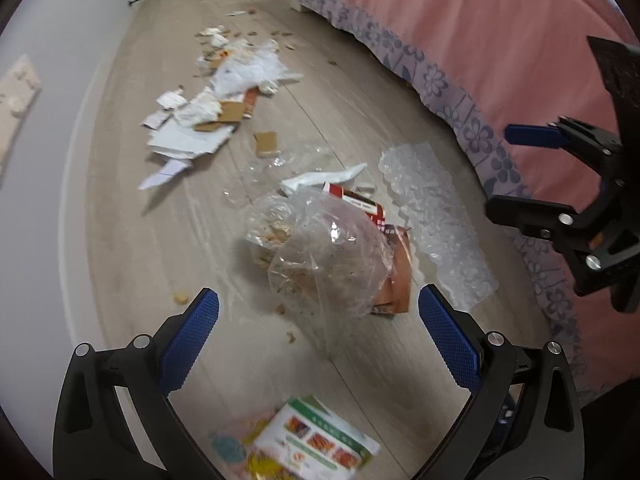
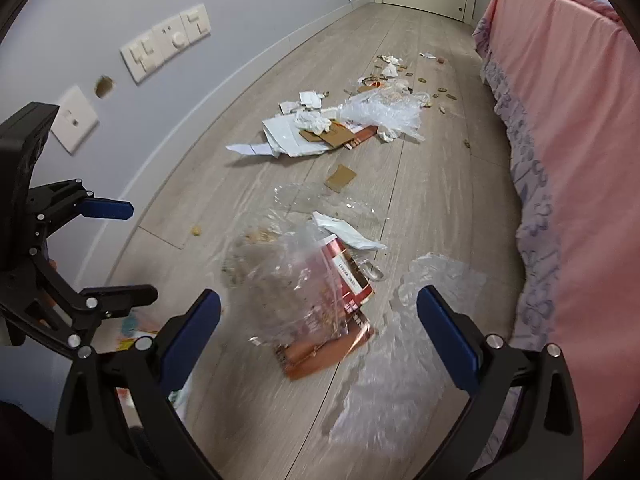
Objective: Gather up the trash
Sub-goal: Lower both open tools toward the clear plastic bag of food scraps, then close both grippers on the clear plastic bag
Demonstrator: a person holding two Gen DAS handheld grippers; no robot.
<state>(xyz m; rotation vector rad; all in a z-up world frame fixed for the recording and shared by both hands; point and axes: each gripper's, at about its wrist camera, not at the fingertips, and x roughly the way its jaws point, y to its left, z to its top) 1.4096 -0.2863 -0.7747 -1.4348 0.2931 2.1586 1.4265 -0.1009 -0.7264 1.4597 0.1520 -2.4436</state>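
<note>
Beyond the clear bag (image 1: 332,256), scattered paper scraps (image 1: 188,136).

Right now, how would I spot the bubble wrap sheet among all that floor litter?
Start at the pink bed and drop to the wooden floor beside its purple floral skirt. The bubble wrap sheet lies flat there, nearest the bed; unlike the crumpled clear bag beside it, it is bubbled and scallop-edged.

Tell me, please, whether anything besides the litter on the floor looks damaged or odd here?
Yes. On the wall, between the two white switch plates, there is a rough brown hole with ragged edges, like broken plaster. Crumbs also lie loose on the floor, spilled near the clear plastic bag.
</note>
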